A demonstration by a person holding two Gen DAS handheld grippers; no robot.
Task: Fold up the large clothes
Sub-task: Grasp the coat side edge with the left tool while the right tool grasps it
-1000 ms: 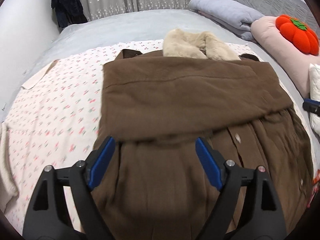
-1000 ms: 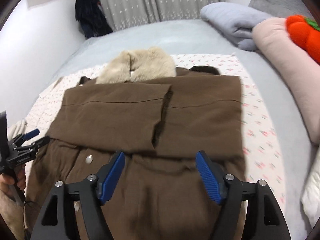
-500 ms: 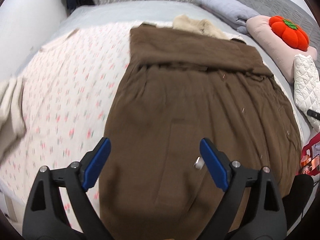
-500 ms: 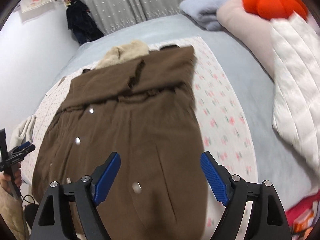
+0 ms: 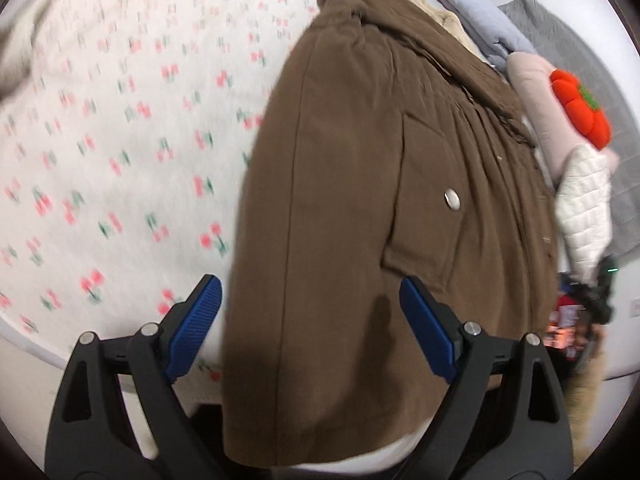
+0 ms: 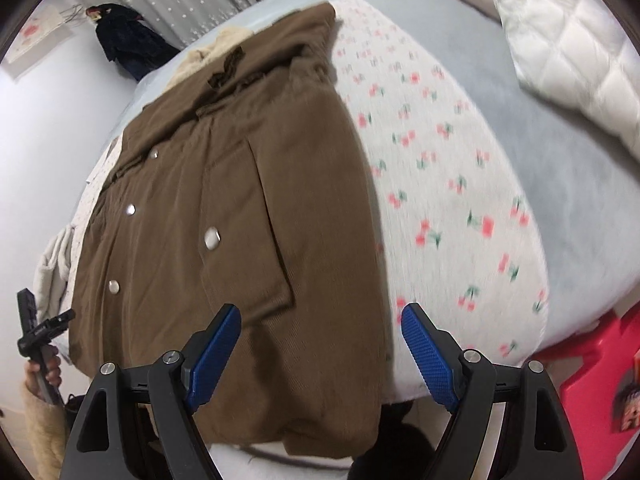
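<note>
A long brown coat (image 5: 352,184) with silver snaps and a beige fur collar (image 6: 208,54) lies on a cherry-print sheet (image 5: 120,140), sleeves folded across the chest. Its hem hangs over the bed's near edge. My left gripper (image 5: 310,326) is open and empty, just above the hem's left corner. My right gripper (image 6: 320,350) is open and empty, above the hem's right corner (image 6: 344,400). The coat also fills the right wrist view (image 6: 240,220). The left gripper shows at the left edge of that view (image 6: 38,336), held in a hand.
A white quilted pillow (image 6: 568,52), a pink pillow (image 5: 536,96) with an orange pumpkin cushion (image 5: 580,108) and a folded grey blanket (image 5: 480,28) lie along the bed's right side. A red box (image 6: 592,392) stands on the floor at the right. A dark garment (image 6: 128,44) hangs at the curtain.
Both grippers have pulled back from the coat's folded sleeves down to its hem at the bed's near edge. They stay open. The coat itself has not moved.
</note>
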